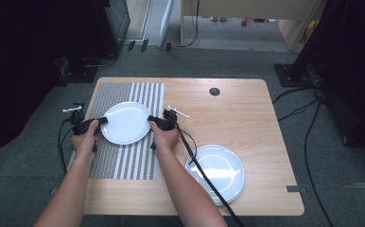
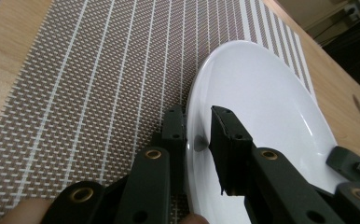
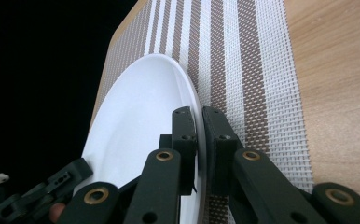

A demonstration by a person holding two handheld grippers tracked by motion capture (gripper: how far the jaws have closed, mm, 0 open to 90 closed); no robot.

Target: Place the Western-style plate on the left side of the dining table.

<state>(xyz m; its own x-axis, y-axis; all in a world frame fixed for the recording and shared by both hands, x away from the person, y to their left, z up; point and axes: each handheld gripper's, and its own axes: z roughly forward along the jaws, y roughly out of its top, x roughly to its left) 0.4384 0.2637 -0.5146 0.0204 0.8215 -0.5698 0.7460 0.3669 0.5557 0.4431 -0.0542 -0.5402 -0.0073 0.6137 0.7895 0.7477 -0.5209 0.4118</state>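
**A:** Where is the plate?

**B:** A white plate (image 1: 126,123) sits over a woven striped placemat (image 1: 124,163) on the left half of a wooden table (image 1: 247,118). It lies toward the far end of the placemat. Whether it rests on the mat or is lifted just clear of it cannot be told from the high view.

**A:** What has hold of it?

**B:** Two grippers, one at each side. The left gripper (image 1: 103,120) meets the plate's left edge, and the right gripper (image 1: 150,118) meets its right edge. A person's hands hold them, with bare forearms coming in from the near edge of the table.

**A:** How do the left jaws stand?

**B:** In the left gripper view, the left gripper (image 2: 197,133) straddles the plate's (image 2: 262,107) rim, one jaw under it against the placemat (image 2: 99,93), one above. The upper jaw stands a little off the plate's surface, so the grip looks loose and partly open.

**A:** And the right?

**B:** In the right gripper view, the right gripper (image 3: 198,133) is nearly closed, its jaws pinching the thin rim of the plate (image 3: 141,121) between them. The placemat (image 3: 252,93) lies beyond.

**A:** Anything else on the table?

**B:** A stack of white plates (image 1: 217,172) sits near the front right, well apart from the held plate. The right gripper's black cable (image 1: 204,177) trails across that stack.
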